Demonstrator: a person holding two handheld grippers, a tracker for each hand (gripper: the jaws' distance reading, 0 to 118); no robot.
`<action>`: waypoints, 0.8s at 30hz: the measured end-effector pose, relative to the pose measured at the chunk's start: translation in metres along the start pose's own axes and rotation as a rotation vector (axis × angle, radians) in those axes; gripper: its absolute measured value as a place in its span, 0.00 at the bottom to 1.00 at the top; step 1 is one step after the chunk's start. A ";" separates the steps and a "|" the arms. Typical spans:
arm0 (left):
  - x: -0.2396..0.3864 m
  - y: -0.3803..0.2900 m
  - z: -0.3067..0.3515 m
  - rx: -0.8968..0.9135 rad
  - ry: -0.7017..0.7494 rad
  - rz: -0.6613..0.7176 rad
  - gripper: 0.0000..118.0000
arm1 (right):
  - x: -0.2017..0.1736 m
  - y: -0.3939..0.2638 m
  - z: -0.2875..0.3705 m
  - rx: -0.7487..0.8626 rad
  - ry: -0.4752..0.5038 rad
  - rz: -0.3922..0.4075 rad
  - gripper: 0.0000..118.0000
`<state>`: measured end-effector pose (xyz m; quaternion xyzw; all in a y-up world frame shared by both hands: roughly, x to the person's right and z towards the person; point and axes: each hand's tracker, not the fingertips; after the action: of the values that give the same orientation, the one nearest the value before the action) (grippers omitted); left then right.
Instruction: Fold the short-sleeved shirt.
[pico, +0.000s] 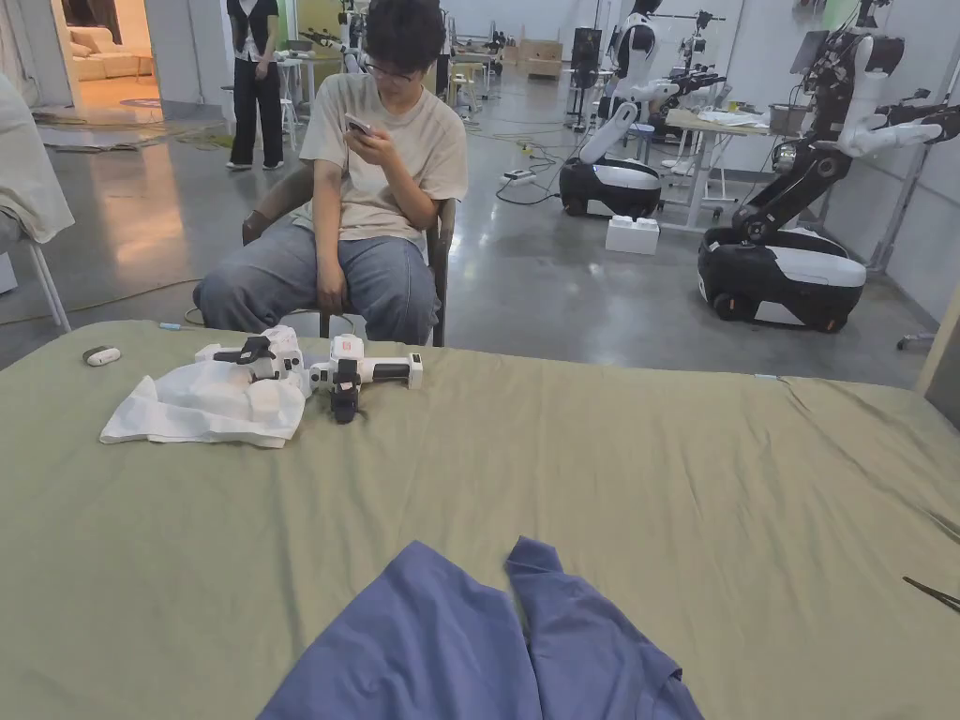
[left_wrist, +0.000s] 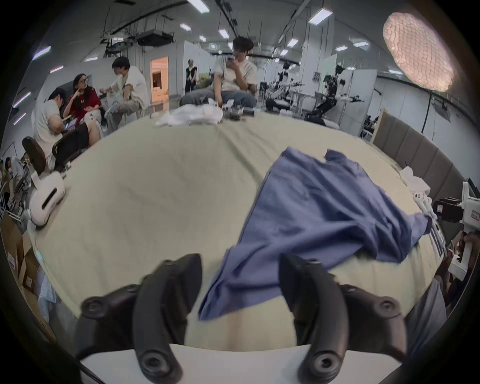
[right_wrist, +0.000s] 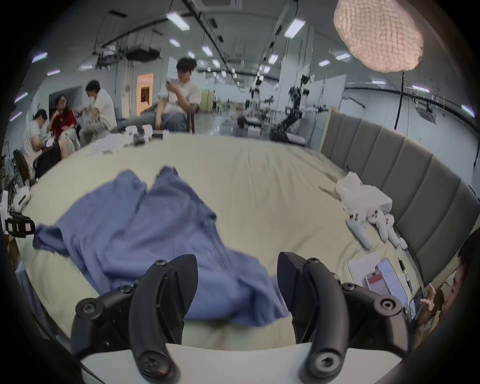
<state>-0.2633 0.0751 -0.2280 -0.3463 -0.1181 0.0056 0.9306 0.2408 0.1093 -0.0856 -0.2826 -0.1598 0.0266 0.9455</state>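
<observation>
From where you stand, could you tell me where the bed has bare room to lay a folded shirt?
The wide bare stretch of green sheet between the blue shirt and the far edge is free. The far left corner is crowded by a white cloth and spare grippers.

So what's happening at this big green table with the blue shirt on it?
A person holds a gripper in each hand and is about to fold the blue short-sleeved shirt, which lies rumpled and unfolded on the green-covered table. The left gripper and the right gripper are both open, near the shirt's near edge, gripping nothing. At the far side lie a white cloth and spare grippers; behind them a seated person looks at a phone.
</observation>
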 end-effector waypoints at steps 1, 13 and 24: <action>0.011 0.004 0.001 0.030 -0.002 -0.003 0.61 | -0.005 0.006 0.002 0.025 0.003 0.001 0.60; 0.109 0.085 0.041 0.479 0.040 -0.122 0.48 | -0.074 0.089 0.029 0.422 0.046 -0.100 0.36; 0.139 0.107 0.042 0.574 0.073 -0.148 0.00 | -0.082 0.112 0.025 0.507 -0.015 -0.108 0.00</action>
<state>-0.1300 0.1967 -0.2363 -0.0597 -0.1032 -0.0414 0.9920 0.1599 0.2049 -0.1499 -0.0273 -0.1700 0.0177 0.9849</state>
